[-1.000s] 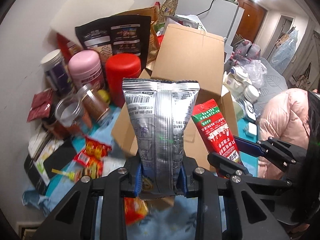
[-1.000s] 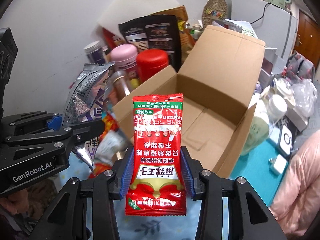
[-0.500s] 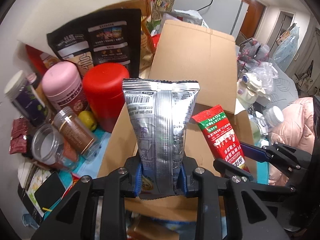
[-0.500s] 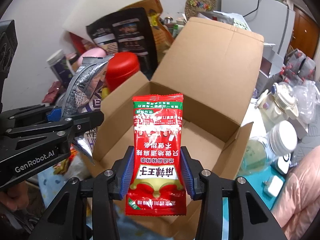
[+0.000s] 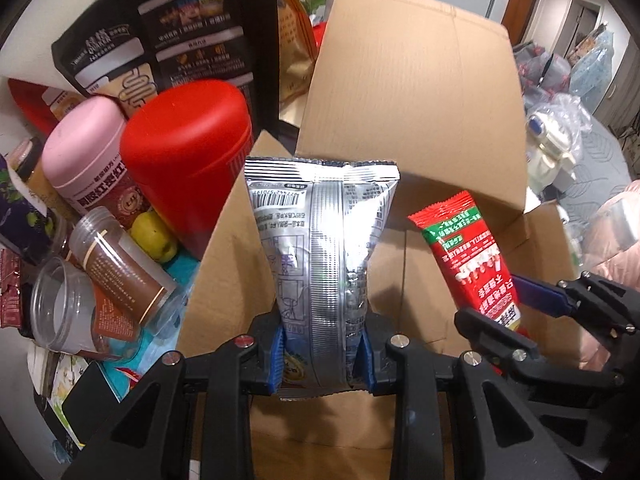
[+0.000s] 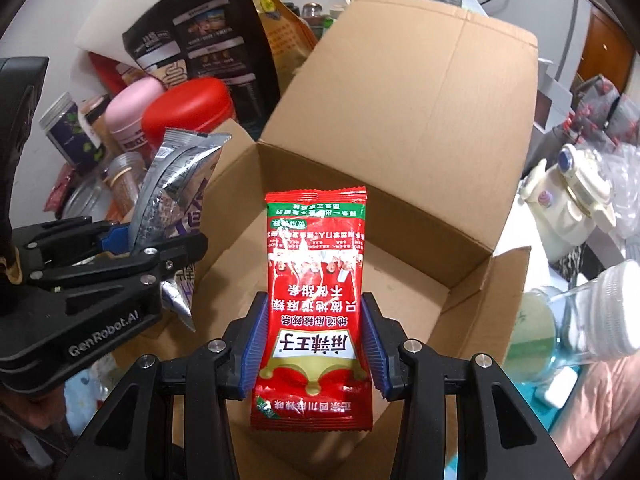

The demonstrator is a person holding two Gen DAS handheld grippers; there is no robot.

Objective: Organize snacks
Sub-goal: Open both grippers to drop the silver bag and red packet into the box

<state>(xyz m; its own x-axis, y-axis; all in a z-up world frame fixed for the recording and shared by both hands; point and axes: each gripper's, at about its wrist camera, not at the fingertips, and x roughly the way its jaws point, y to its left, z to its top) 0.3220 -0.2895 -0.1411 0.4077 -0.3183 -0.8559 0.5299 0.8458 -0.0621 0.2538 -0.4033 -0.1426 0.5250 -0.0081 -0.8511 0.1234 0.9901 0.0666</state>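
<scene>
Left tongs [image 5: 323, 354] clamped on silver pouch [image 5: 320, 264], right tongs [image 6: 314, 346] on red packet [image 6: 316, 280], both over open cardboard box [image 6: 400, 128]. Light, crinkly, slippery film; grip low near seam.

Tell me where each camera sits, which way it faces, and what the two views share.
Left wrist: on the left claw, looking down into the cardboard box; its fingers clamp the silver packet; the right claw enters at right.
Right wrist: on the right claw, facing the same box; its fingers clamp the red packet; the left claw enters at left.
Shared: box, both packets, red canister.
</scene>
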